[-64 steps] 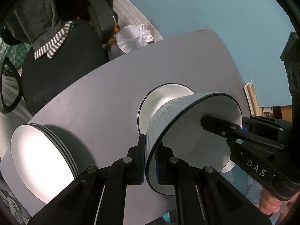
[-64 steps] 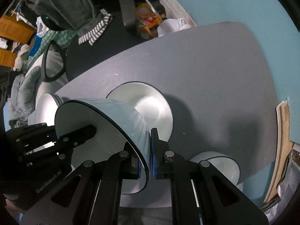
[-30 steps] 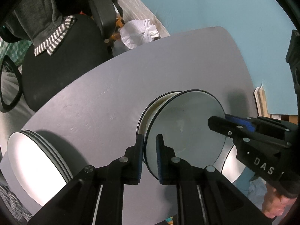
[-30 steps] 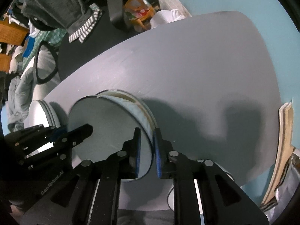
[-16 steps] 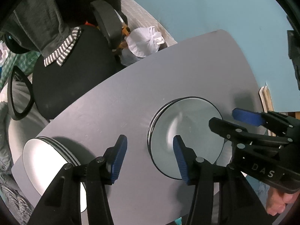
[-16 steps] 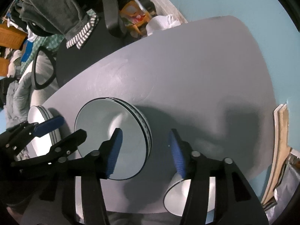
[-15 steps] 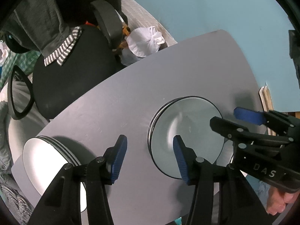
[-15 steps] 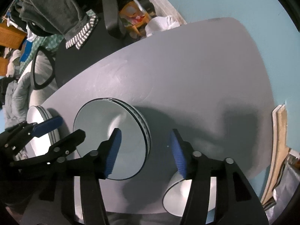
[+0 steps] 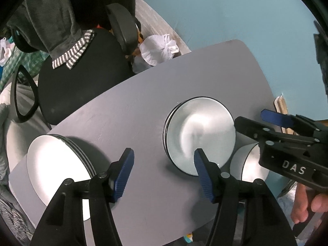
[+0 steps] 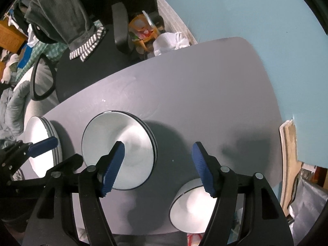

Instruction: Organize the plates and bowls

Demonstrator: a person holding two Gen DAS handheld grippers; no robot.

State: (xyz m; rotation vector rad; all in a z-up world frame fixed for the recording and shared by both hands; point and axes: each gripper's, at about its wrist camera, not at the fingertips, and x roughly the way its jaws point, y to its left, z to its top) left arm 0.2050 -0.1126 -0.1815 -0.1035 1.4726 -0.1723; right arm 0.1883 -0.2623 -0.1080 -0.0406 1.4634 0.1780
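On the grey table (image 9: 143, 106), the plate stack (image 9: 59, 162) lies ahead-left of the left tongs (image 9: 162, 170), while the bowl both tongs carried a second ago now tops the bowl stack (image 10: 119, 149) between them, leaving left and right tongs (image 10: 157, 164) wide apart, empty, and one single bowl (image 10: 192, 207) unstacked.

We're seeing the lone bowl (image 9: 249, 165) partly hidden behind the right gripper (image 9: 252, 119) in left wrist view. Plate stack (image 10: 44, 143) is getting covered by the left gripper (image 10: 59, 150) in right wrist view; plate count too fine to tell. Bowl stack (image 9: 199, 135) centre is looking blurred.
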